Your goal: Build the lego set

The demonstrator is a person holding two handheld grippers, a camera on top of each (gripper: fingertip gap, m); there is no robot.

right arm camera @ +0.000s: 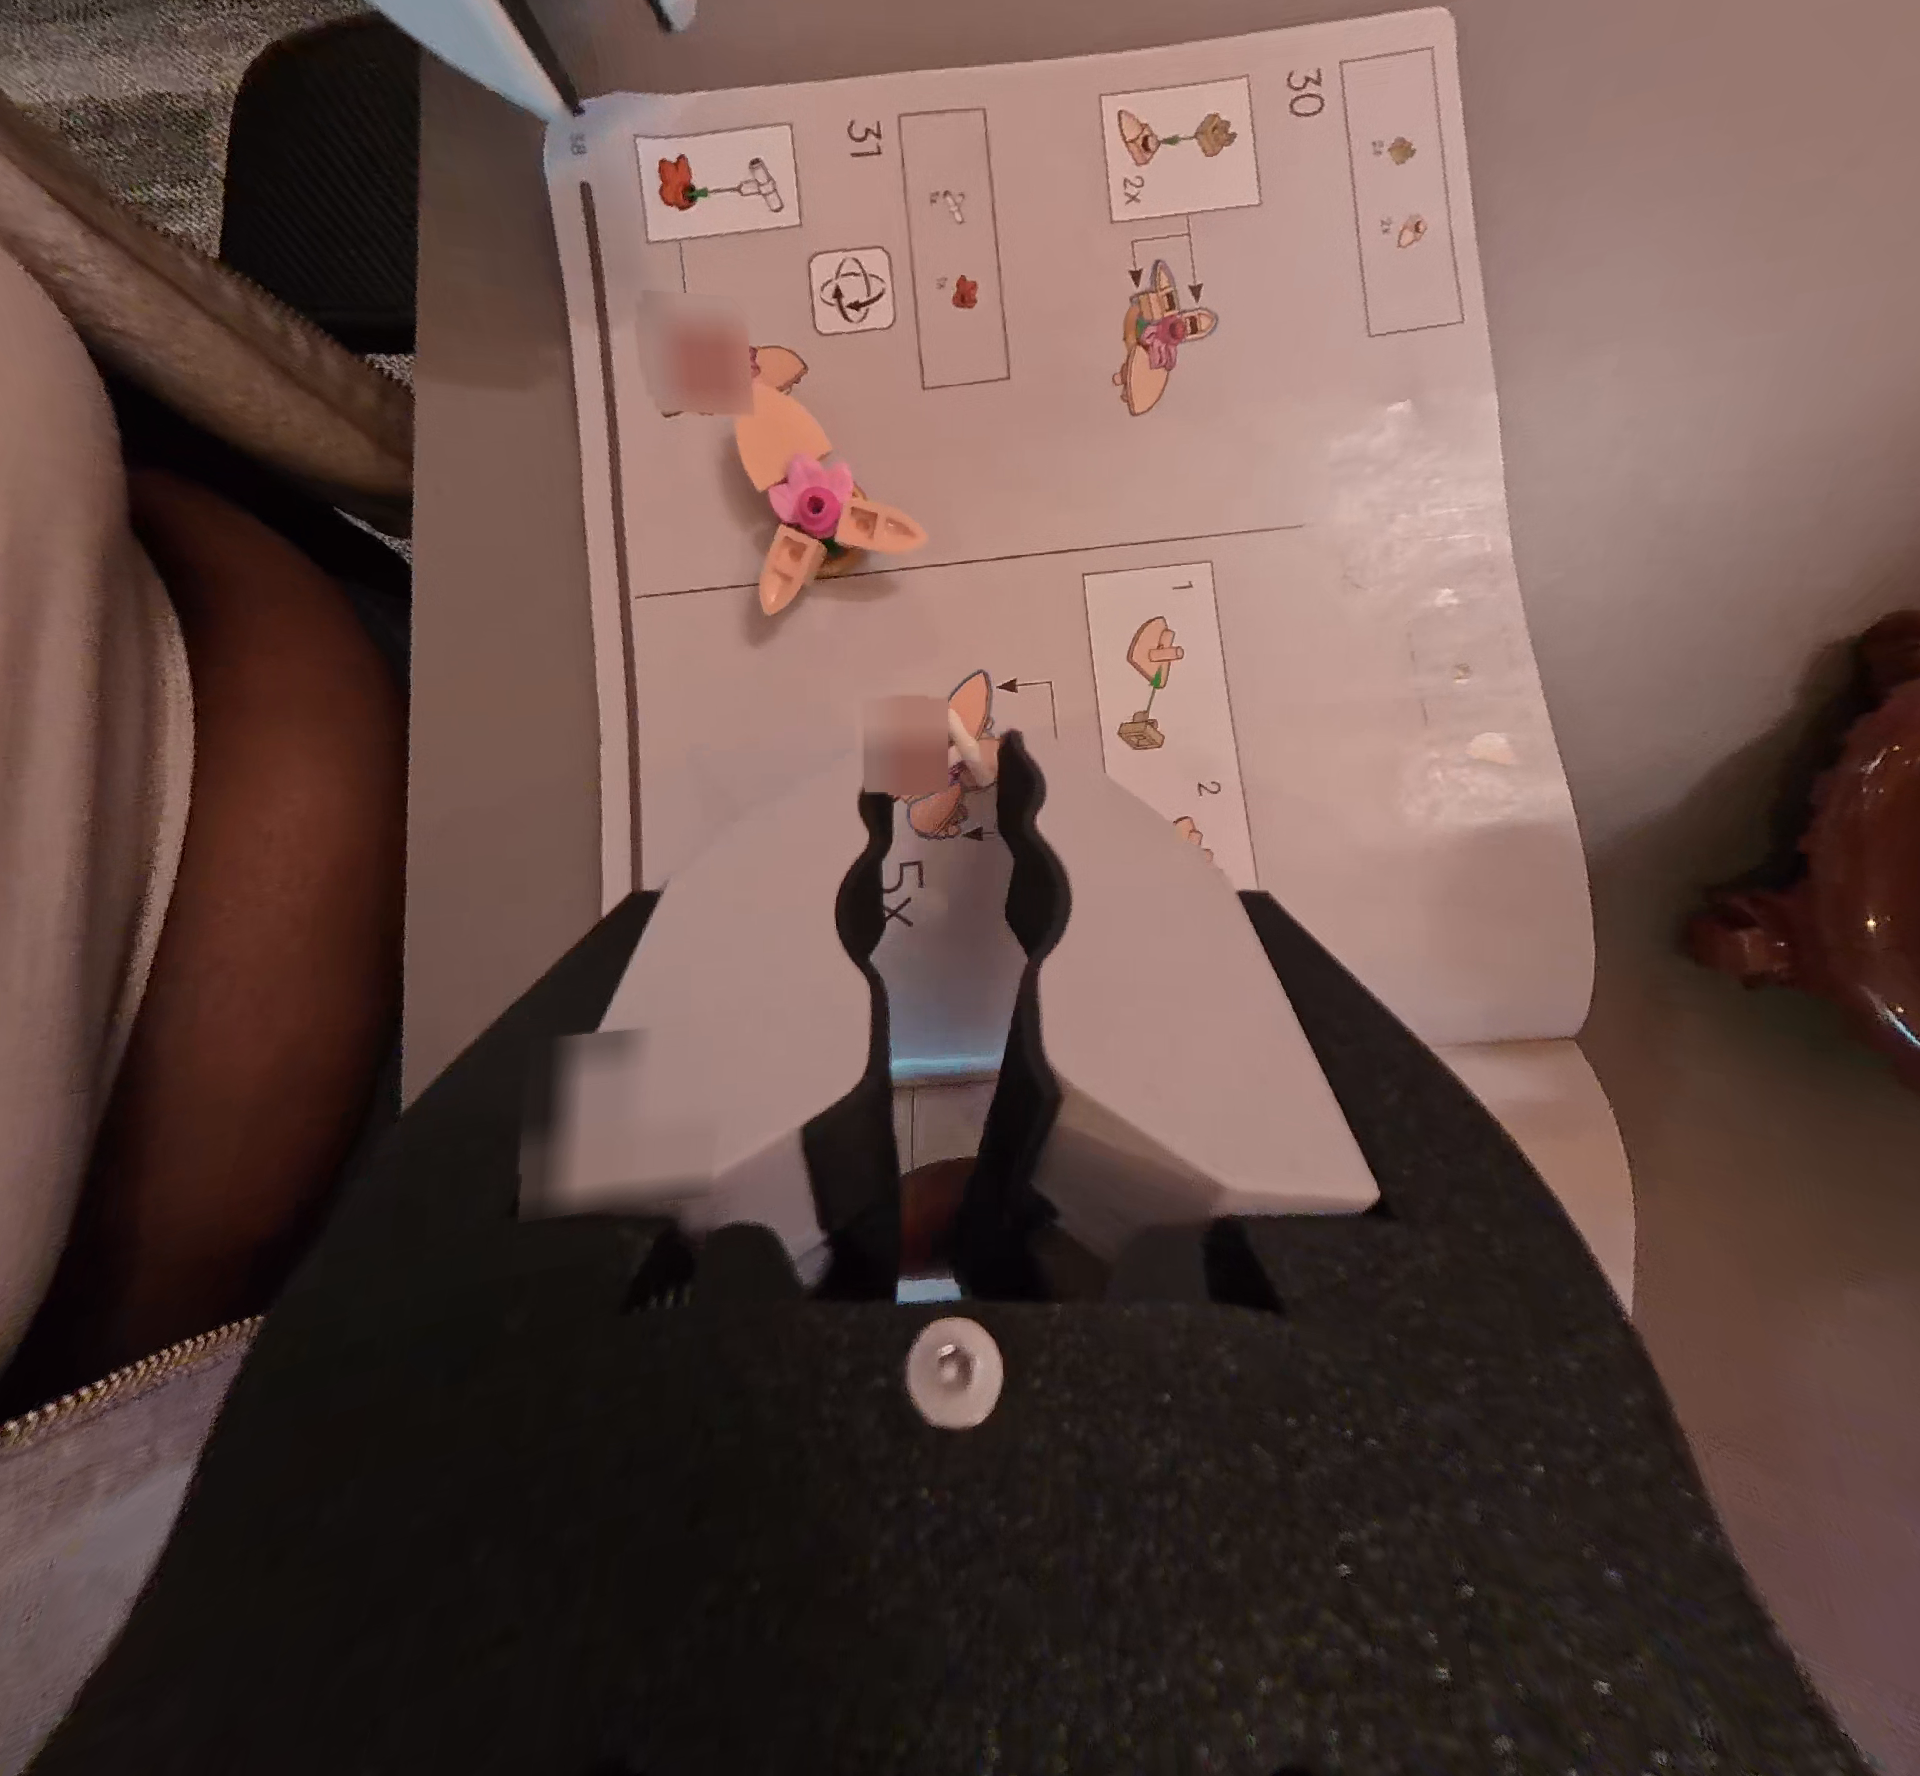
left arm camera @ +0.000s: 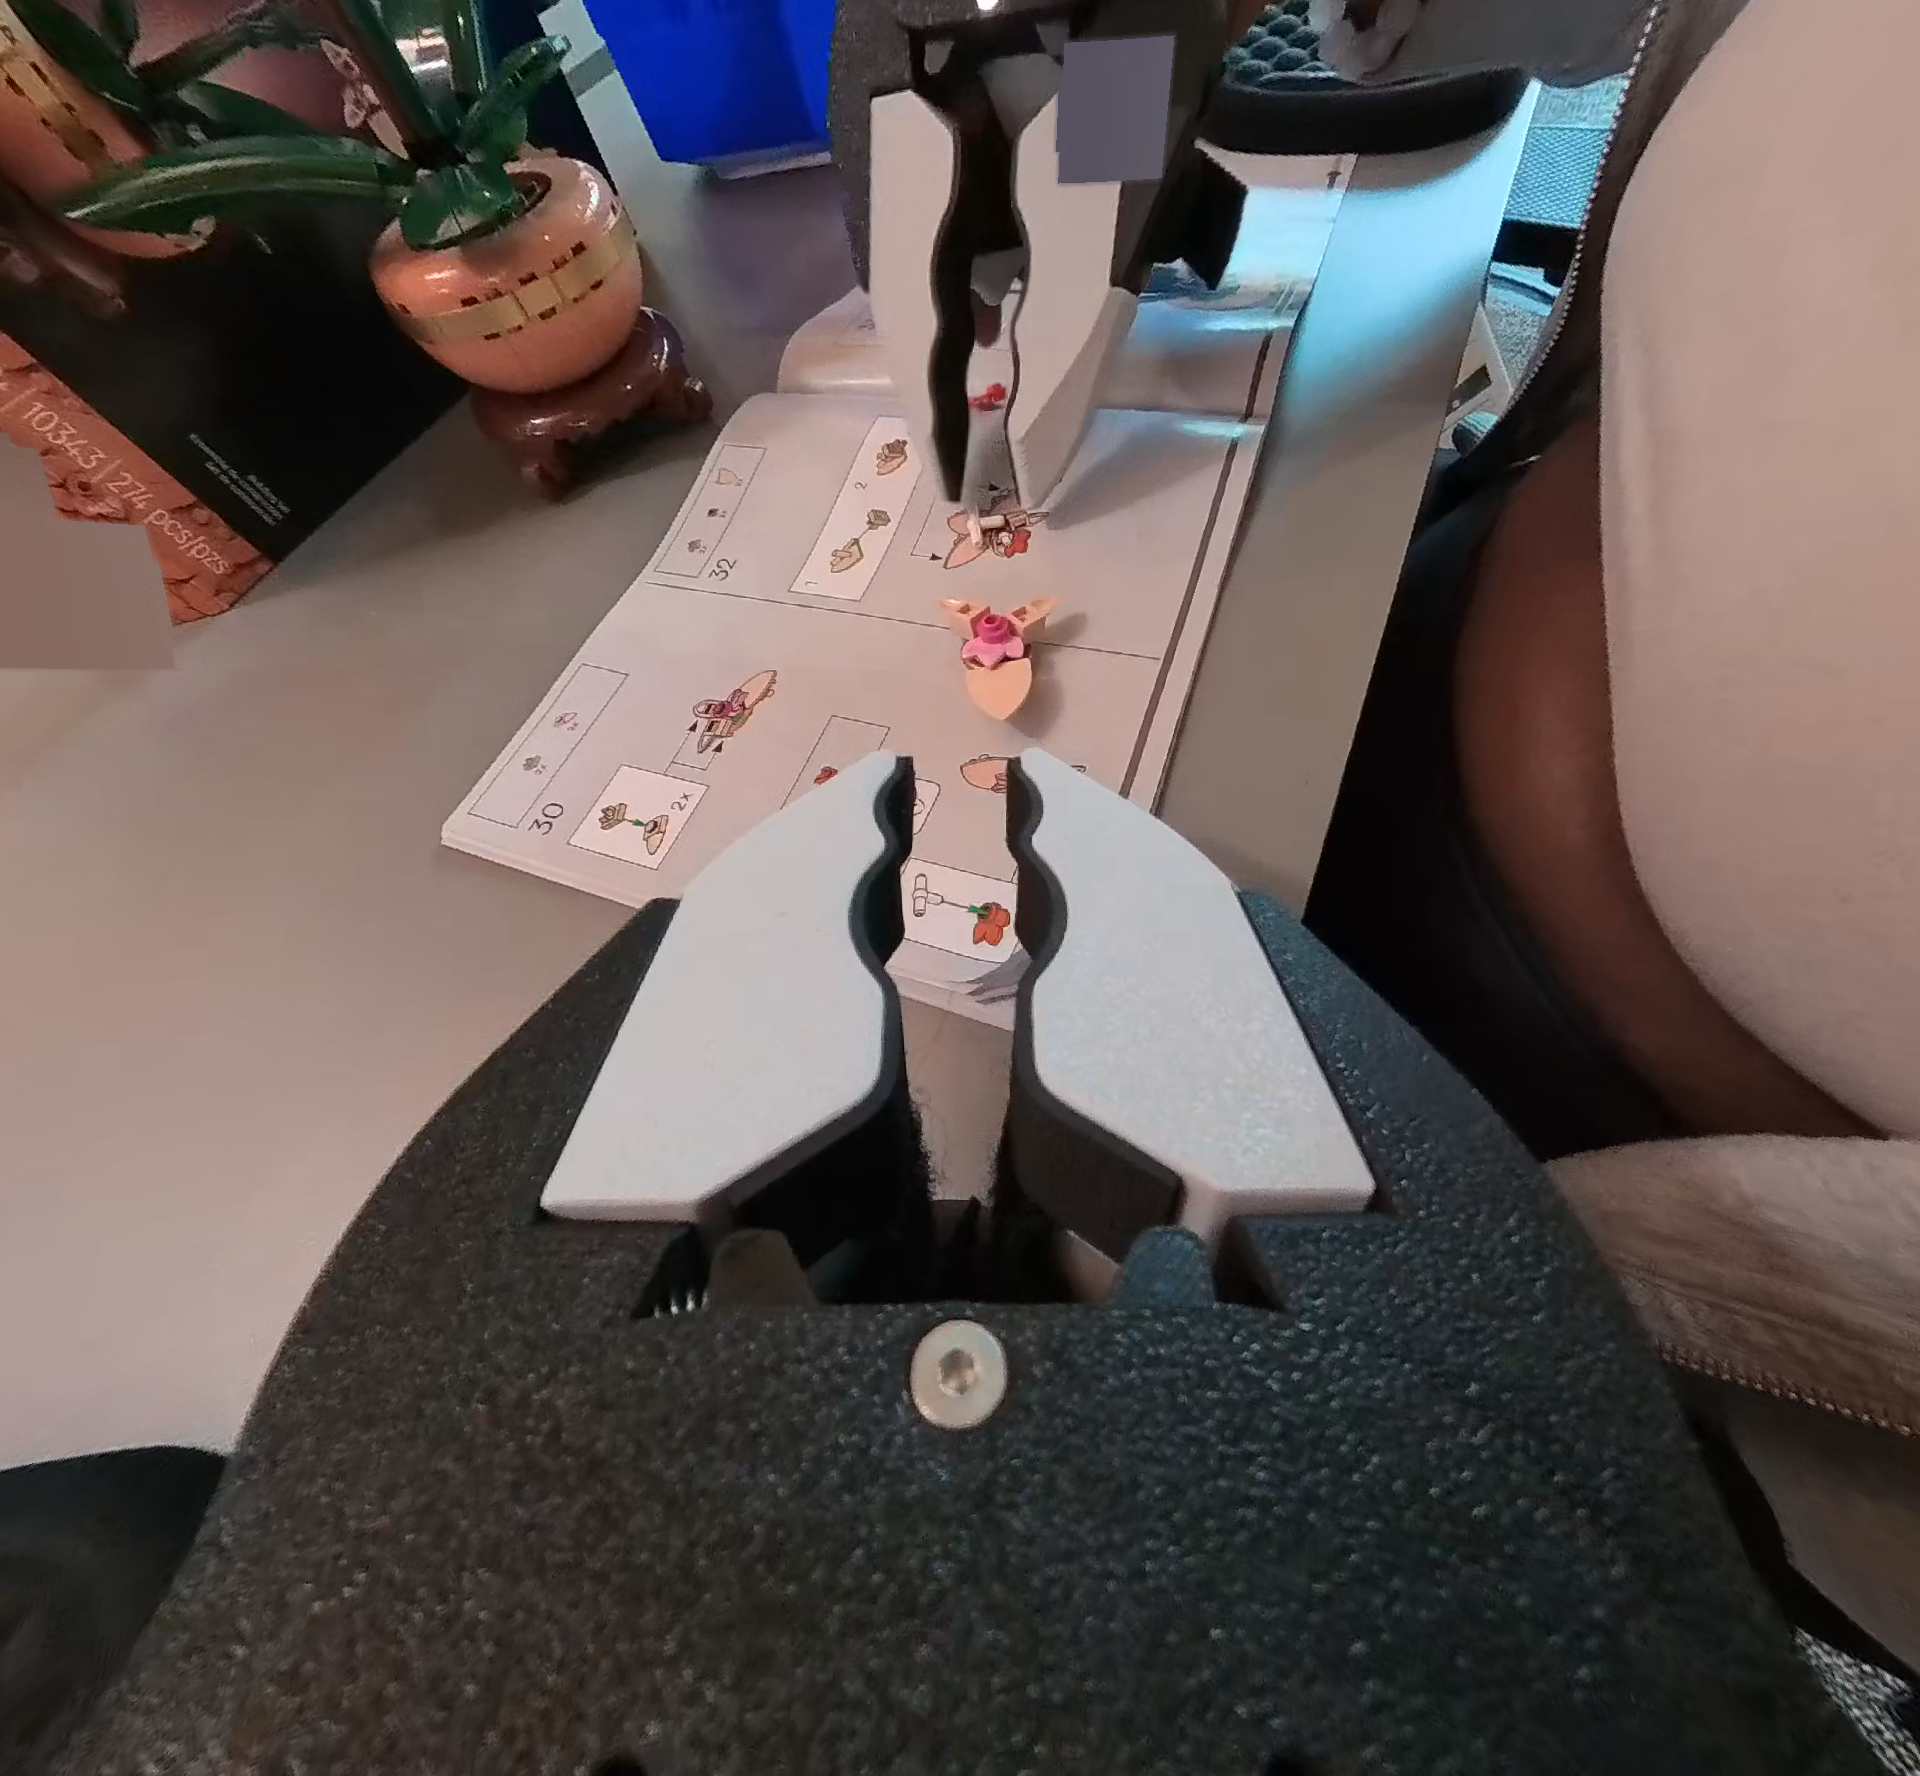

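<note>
An open instruction booklet [left arm camera: 665, 687] lies on the grey table. On it sits a flower assembly [left arm camera: 995, 651] of tan petals around a pink centre, also in the right wrist view [right arm camera: 816, 505]. My left gripper [left arm camera: 961, 776] is narrowly open and empty, just short of the flower. My right gripper [left arm camera: 987, 490] points down at the page beyond the flower. Its jaws stand slightly apart [right arm camera: 940, 770] around a small white piece [right arm camera: 966, 744] that lies on the page at the fingertips. I cannot tell whether the pads touch it.
A built plant in a peach pot [left arm camera: 509, 272] on a brown stand [right arm camera: 1849, 843] stands left of the booklet, with the set's box [left arm camera: 156, 324] and a blue bin [left arm camera: 707, 12] behind. A person's body and sleeve [left arm camera: 1714, 687] fill the table's near edge. The left gripper's tips are roughly 12 cm from the right gripper's.
</note>
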